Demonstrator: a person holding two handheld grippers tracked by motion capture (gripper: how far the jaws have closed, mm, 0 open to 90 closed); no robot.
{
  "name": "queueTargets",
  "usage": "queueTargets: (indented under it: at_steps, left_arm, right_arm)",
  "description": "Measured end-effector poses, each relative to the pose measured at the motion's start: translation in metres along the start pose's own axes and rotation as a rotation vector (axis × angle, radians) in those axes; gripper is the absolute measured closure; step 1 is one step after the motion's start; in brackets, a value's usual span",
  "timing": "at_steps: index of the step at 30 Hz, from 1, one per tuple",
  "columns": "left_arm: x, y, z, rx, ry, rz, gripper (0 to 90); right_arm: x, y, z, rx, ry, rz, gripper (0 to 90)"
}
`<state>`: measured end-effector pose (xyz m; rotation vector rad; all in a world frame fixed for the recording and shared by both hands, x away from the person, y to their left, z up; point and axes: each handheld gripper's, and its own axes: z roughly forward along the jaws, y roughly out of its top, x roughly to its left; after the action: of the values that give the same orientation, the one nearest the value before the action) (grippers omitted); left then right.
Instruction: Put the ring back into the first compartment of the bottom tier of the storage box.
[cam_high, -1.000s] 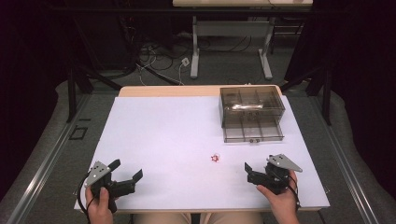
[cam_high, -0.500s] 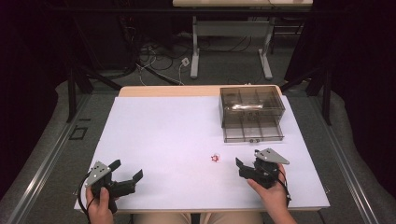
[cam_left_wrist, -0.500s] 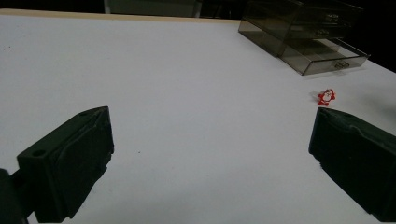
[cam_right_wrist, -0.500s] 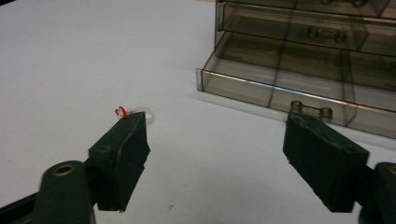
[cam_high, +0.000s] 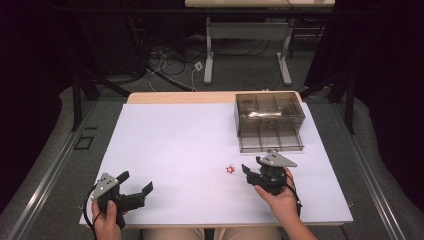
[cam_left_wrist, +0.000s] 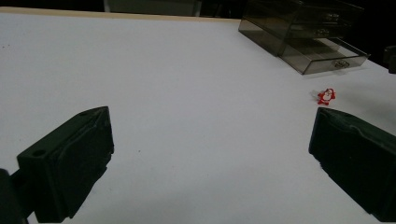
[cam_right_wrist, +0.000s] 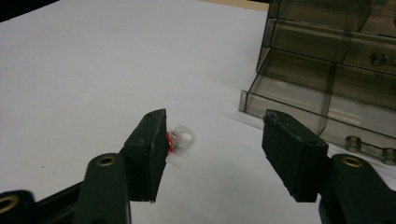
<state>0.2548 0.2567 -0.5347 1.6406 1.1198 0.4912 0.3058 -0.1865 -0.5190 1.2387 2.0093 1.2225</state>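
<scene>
Right gripper (cam_high: 251, 172) has moved toward the Santa charm (cam_high: 230, 169), jaws apart, empty. Left gripper (cam_high: 136, 185) stays wide open. Right gripper view reveals the charm's white ring (cam_right_wrist: 181, 136).

Red-and-white figurine (cam_high: 230, 169), smoky transparent drawer box (cam_high: 270, 121), white table (cam_high: 175, 150), black claws.

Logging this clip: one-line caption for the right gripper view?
Open right gripper nears a small red-and-white charm on the white table, beside a smoky plastic drawer box.
</scene>
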Motion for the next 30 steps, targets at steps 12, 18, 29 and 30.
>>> queueTargets:
  at_steps: [12,18,29,30]
  left_arm:
    - [0.0,0.0,0.001,0.01,-0.002,0.0,0.1]
    - [0.001,0.0,0.001,0.015,-0.004,-0.002,0.1]
    - [0.001,-0.001,0.002,0.02,-0.003,-0.004,0.1]
    - [0.001,-0.001,0.002,0.02,-0.004,-0.004,0.1]
  right_arm:
    - [0.01,0.008,0.014,0.032,0.023,-0.031,45.1]
    - [0.01,0.008,0.021,0.08,0.034,-0.03,47.9]
    - [0.014,0.002,0.033,0.15,0.066,-0.059,64.1]
    - [0.013,0.002,0.035,0.154,0.065,-0.063,65.1]
